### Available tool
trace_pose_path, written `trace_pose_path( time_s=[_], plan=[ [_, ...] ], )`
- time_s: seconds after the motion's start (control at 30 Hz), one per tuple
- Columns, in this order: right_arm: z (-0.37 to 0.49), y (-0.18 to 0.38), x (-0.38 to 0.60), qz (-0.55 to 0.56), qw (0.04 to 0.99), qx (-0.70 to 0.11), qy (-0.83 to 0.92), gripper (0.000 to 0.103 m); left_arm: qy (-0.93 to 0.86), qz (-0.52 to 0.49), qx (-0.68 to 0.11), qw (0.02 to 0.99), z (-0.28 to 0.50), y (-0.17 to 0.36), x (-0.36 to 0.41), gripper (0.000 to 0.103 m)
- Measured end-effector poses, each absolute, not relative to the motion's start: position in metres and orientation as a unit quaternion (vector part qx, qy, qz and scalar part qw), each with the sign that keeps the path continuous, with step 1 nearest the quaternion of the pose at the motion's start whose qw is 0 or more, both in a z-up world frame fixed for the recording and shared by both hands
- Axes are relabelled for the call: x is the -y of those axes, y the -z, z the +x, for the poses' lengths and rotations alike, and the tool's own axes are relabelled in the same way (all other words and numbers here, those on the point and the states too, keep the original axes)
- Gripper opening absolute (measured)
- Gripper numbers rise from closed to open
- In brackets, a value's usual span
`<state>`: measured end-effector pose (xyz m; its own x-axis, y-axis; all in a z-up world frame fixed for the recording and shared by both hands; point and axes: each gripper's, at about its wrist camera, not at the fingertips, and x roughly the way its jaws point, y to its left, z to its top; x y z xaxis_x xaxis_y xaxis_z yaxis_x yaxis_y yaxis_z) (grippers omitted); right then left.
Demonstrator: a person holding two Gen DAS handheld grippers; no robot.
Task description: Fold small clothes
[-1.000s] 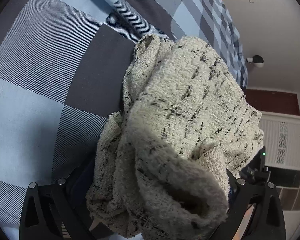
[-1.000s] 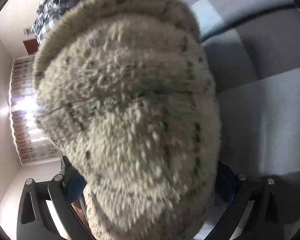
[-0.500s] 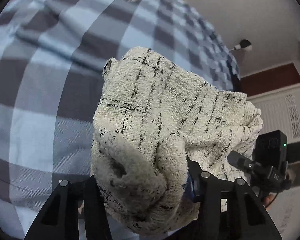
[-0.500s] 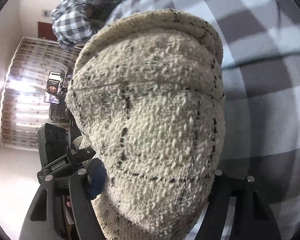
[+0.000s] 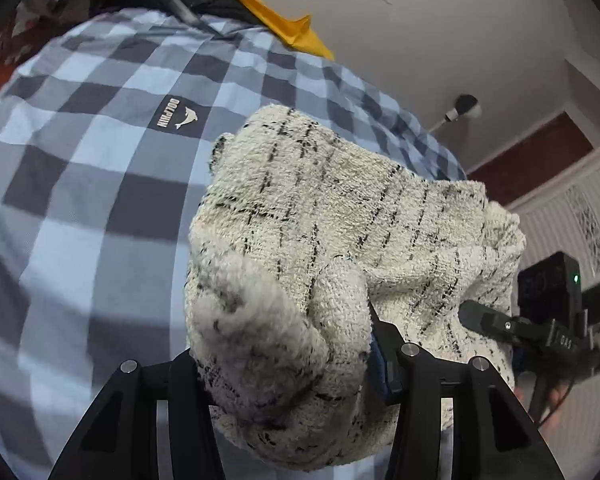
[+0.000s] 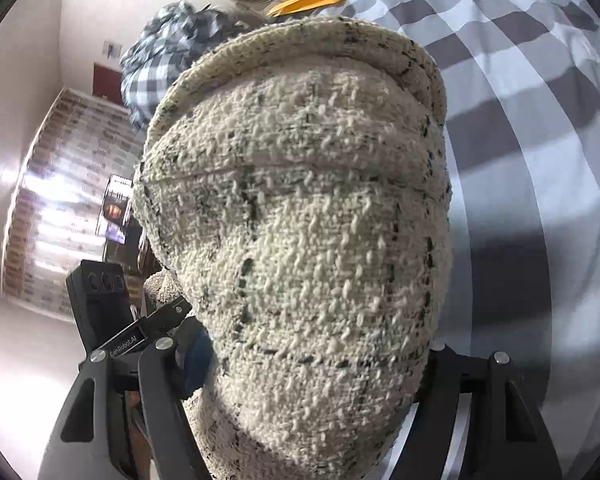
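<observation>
With the cream tweed garment (image 5: pixel 340 248) bunched and lifted off the checked bedspread (image 5: pixel 80 208), folding has hardly begun. The left gripper (image 5: pixel 288 364) and right gripper (image 6: pixel 312 364) are each clamped on thick cloth; spreading and every fold remain.

light: bright window (image 6: pixel 56 216) glare | blur: slight | edges: fisheye-warped, dark
</observation>
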<state>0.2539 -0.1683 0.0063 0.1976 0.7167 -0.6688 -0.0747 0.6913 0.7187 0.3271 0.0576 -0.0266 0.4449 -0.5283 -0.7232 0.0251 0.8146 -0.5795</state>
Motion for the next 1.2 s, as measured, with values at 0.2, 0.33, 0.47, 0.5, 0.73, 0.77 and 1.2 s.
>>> trace_pose_path(
  time_s=[0.2,0.33,0.47,0.5,0.73,0.77,1.2],
  plan=[
    [0.296,0.064,0.159,0.280,0.692,-0.621,-0.241,0.068,0.130,-0.241,-0.536,0.799,0.372,0.106,-0.051,0.051],
    [0.296,0.086,0.163,0.299,0.685,-0.619,-0.241,0.079,0.119,-0.259,-0.507,0.814,0.367,0.119,-0.058,0.082],
    [0.291,0.072,0.172,0.269,0.700,-0.632,-0.197,0.095,0.056,-0.190,-0.487,0.850,0.355,0.093,-0.062,0.103],
    [0.290,0.061,0.176,0.264,0.704,-0.634,-0.182,0.095,0.042,-0.160,-0.476,0.864,0.351,0.079,-0.062,0.103],
    [0.218,-0.060,0.210,0.167,0.803,-0.560,-0.115,0.095,-0.062,0.016,-0.408,0.911,0.281,-0.026,-0.060,0.103],
    [0.209,-0.070,0.225,0.157,0.813,-0.549,-0.115,0.095,-0.068,0.021,-0.386,0.920,0.261,-0.044,-0.061,0.103],
    [0.131,-0.092,0.171,-0.026,0.863,-0.497,-0.090,0.095,-0.002,0.066,-0.336,0.939,0.050,-0.084,-0.040,0.103]
  ],
)
